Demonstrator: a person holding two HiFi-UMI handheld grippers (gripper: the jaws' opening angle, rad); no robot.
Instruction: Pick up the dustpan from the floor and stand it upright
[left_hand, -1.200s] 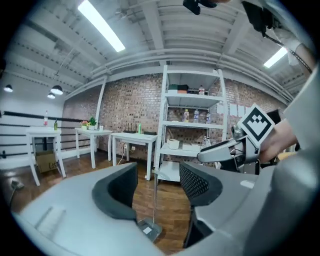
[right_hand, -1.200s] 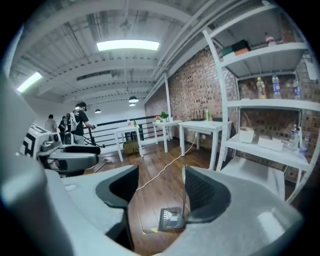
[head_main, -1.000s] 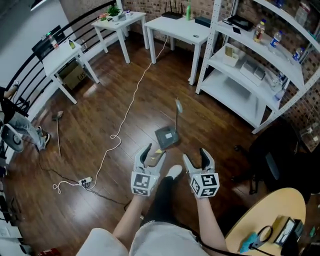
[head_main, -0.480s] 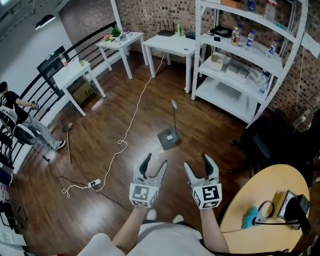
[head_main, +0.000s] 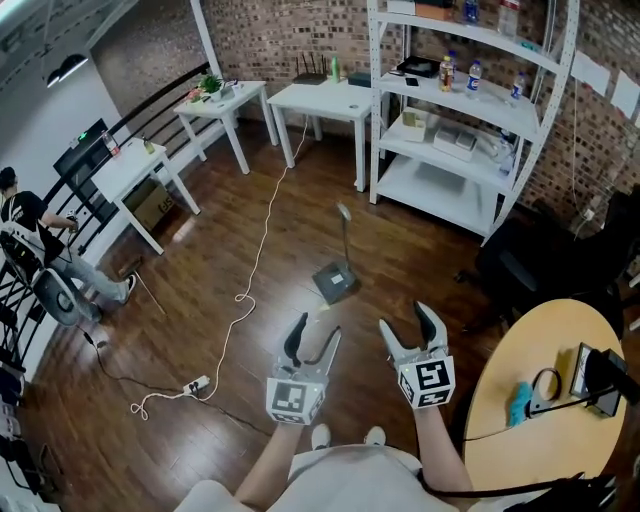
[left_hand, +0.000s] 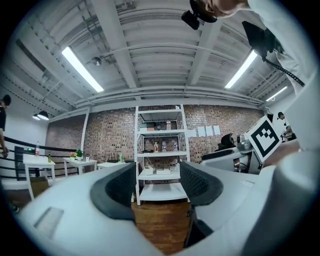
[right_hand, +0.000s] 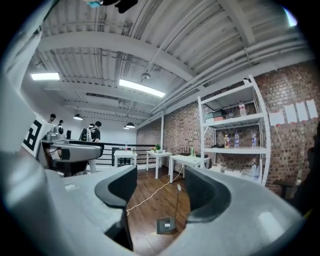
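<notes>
The grey dustpan (head_main: 335, 283) rests on the wooden floor ahead of me, its thin handle (head_main: 345, 232) rising from it toward the shelves. It shows in the right gripper view as a small grey dustpan (right_hand: 166, 225) between the jaws, far off. My left gripper (head_main: 311, 342) and right gripper (head_main: 409, 327) are held side by side well short of the pan, both open with nothing between the fingers. The left gripper (left_hand: 156, 186) looks toward the white shelving, and the pan is out of its view.
A white cable (head_main: 252, 262) runs across the floor to a power strip (head_main: 197, 384) at the left. White shelving (head_main: 462, 122) stands beyond the pan, white tables (head_main: 325, 100) at the back. A dark chair (head_main: 530, 262) and a round yellow table (head_main: 535, 390) stand at right. A person (head_main: 25, 238) sits at far left.
The view has pulled back and up: the dustpan now lies farther from both grippers. Both grippers stay open and side by side.
</notes>
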